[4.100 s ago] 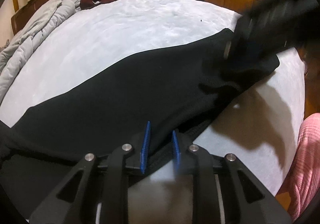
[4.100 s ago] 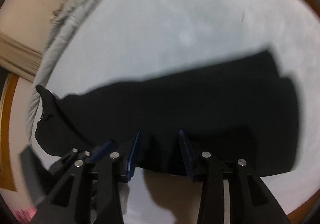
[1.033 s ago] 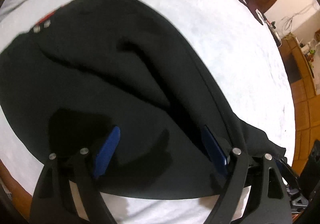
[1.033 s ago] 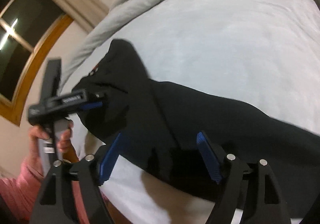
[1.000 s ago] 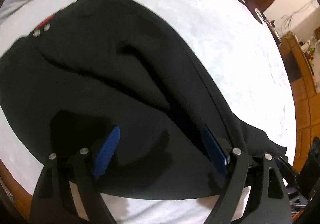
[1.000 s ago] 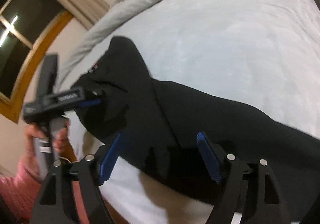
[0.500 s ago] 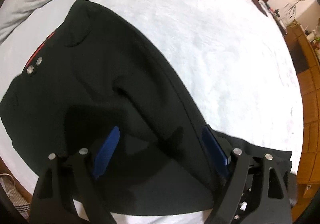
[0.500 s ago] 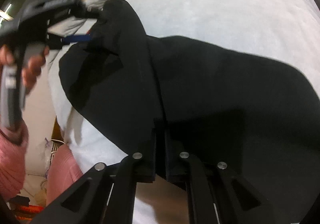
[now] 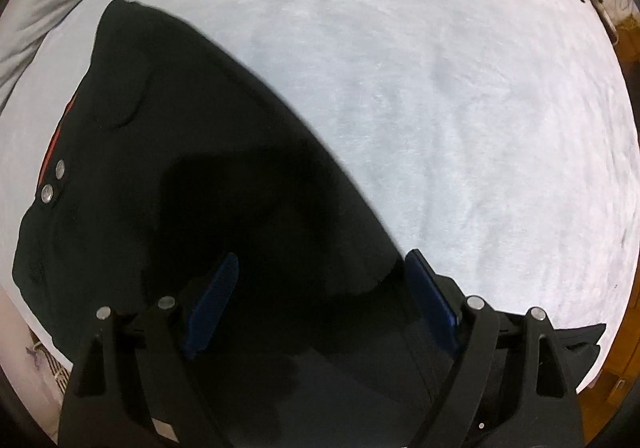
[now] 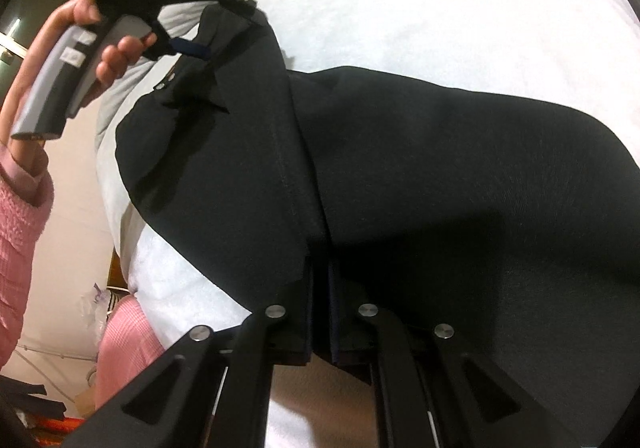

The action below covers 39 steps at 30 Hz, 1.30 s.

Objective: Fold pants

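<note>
Pants [image 10: 420, 167] of smooth black cloth: right claw [image 10: 320, 308] pinches them, left claw [image 9: 320, 308] gapes wide.

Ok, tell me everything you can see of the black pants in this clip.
The black pants of matte woven fabric lie spread on the white bed sheet, their near side already doubled over along a stitched seam. Two silver snap buttons and a red strip sit at the waist edge. The right claw is shut on the near edge; the left claw hangs open above the fabric.
</note>
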Each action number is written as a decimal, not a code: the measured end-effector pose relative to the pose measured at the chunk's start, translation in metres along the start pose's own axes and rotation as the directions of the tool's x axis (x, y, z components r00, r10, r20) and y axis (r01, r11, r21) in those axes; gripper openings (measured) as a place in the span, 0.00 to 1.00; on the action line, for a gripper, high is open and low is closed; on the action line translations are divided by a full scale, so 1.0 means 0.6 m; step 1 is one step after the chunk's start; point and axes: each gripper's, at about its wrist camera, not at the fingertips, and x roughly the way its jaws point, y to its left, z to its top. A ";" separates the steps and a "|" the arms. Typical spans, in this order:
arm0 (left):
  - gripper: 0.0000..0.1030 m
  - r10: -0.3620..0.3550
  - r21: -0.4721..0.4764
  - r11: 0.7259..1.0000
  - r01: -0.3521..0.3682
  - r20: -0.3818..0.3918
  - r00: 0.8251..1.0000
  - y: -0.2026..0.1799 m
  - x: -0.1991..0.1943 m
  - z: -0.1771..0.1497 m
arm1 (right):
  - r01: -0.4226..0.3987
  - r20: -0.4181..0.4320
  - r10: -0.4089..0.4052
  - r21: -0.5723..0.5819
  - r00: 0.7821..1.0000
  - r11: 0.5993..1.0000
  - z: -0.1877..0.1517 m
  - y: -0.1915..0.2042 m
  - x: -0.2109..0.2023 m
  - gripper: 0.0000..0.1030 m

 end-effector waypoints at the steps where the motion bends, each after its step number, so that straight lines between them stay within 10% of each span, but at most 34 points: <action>1: 0.83 0.009 0.015 1.000 -0.009 -0.002 1.000 -0.010 0.001 0.003 | 0.000 0.000 0.000 -0.001 1.000 1.000 0.000 -0.001 -0.001 0.06; 9: 0.80 0.109 0.028 0.994 -0.107 -0.059 0.992 -0.039 0.031 0.040 | -0.004 0.000 0.004 0.007 1.000 1.000 -0.002 -0.005 -0.004 0.06; 16: 0.18 0.098 0.033 0.995 -0.098 -0.013 0.995 -0.010 0.021 0.027 | -0.016 0.008 0.016 0.016 1.000 1.000 -0.004 -0.012 -0.009 0.06; 22: 0.05 0.014 -0.055 0.998 -0.001 0.240 0.971 0.068 -0.067 -0.103 | -0.016 0.009 0.016 0.016 1.000 1.000 -0.003 -0.015 -0.016 0.06; 28: 0.04 0.034 -0.169 0.984 0.049 0.460 0.887 0.098 -0.094 -0.278 | -0.010 0.002 0.010 0.017 1.000 1.000 -0.004 -0.017 -0.021 0.06; 36: 0.09 -0.036 -0.327 0.922 0.205 0.456 0.889 0.175 0.008 -0.382 | 0.030 -0.020 -0.030 -0.004 0.999 1.000 -0.002 -0.006 -0.027 0.06; 39: 0.27 -0.082 -0.318 0.912 0.259 0.478 0.874 0.202 0.012 -0.396 | 0.042 -0.025 -0.042 -0.009 0.999 0.999 0.000 0.003 -0.031 0.10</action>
